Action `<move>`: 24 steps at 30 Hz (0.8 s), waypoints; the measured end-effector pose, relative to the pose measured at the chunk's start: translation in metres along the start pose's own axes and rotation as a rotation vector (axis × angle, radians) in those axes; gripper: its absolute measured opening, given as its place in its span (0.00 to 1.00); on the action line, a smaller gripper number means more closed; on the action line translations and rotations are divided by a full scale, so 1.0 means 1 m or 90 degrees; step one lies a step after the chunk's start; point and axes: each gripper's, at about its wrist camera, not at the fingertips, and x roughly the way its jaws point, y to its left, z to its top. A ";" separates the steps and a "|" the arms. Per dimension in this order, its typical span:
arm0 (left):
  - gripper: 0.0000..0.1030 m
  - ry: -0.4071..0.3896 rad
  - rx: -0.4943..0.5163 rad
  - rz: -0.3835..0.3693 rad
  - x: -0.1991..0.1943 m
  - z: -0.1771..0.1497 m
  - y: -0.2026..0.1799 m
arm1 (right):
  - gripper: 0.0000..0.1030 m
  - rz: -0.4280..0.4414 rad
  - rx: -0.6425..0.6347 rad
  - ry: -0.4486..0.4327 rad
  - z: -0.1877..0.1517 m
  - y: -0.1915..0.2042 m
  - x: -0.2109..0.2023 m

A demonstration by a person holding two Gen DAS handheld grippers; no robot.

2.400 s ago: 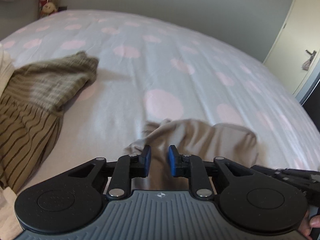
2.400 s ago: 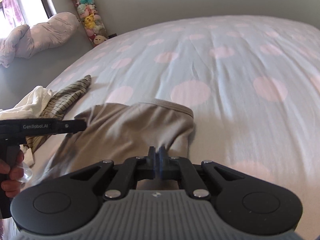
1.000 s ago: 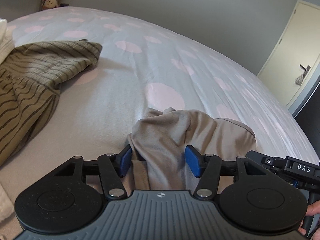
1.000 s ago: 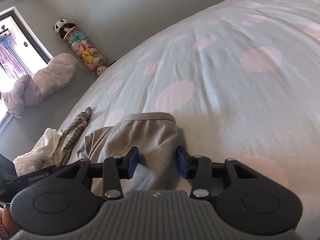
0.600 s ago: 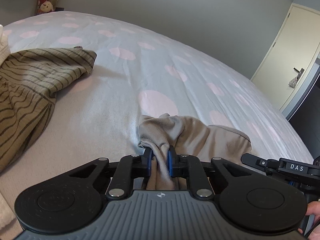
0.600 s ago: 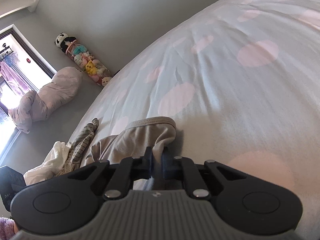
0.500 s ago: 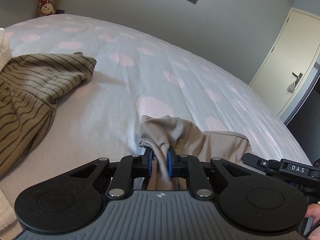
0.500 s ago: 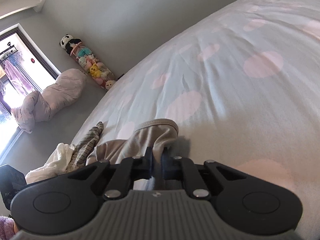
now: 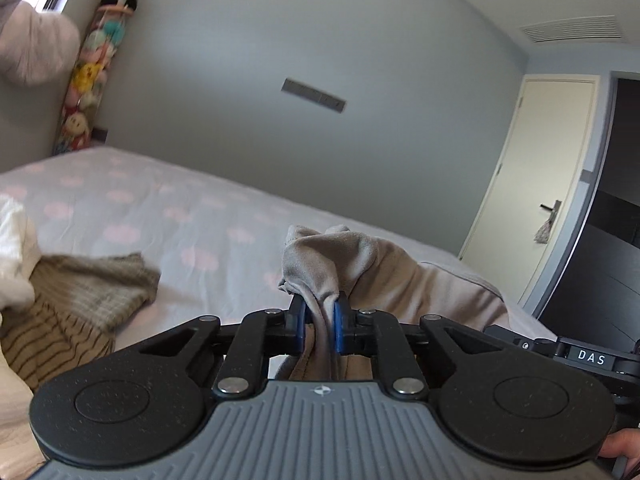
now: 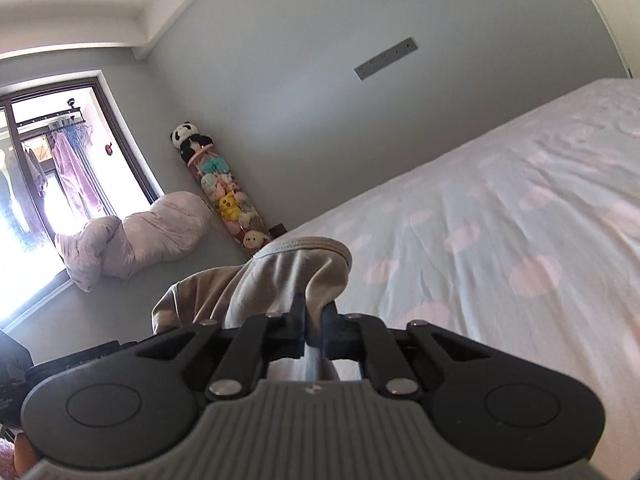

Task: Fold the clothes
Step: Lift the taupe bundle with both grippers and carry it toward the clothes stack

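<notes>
A beige garment (image 9: pixel 384 272) hangs lifted off the bed, held at two places. My left gripper (image 9: pixel 319 312) is shut on a bunched fold of it, cloth pinched between the blue pads. In the right wrist view my right gripper (image 10: pixel 314 320) is shut on the beige garment (image 10: pixel 288 272) near its hemmed edge. The cloth sags between the two grips. The other gripper's black handle (image 9: pixel 576 354) shows at the right of the left wrist view.
The bed (image 10: pixel 500 216) has a pale sheet with pink dots. A striped olive garment (image 9: pixel 76 300) and a white cloth (image 9: pixel 12 260) lie at its left. A column of plush toys (image 10: pixel 224 196), a lilac duvet (image 10: pixel 132 236), a window and a door (image 9: pixel 532 184) surround the bed.
Both grippers closed on the beige garment, then rose with it off the sheet and tilted upward, so the wall now fills the upper views.
</notes>
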 end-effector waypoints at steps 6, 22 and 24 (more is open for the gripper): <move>0.11 -0.020 0.030 -0.044 -0.025 0.017 -0.055 | 0.08 -0.009 -0.024 -0.056 0.032 0.010 -0.070; 0.11 -0.035 0.135 -0.229 -0.041 0.041 -0.247 | 0.08 -0.133 -0.110 -0.198 0.115 -0.010 -0.290; 0.11 -0.032 0.145 -0.258 -0.038 0.040 -0.272 | 0.08 -0.154 -0.111 -0.211 0.123 -0.018 -0.318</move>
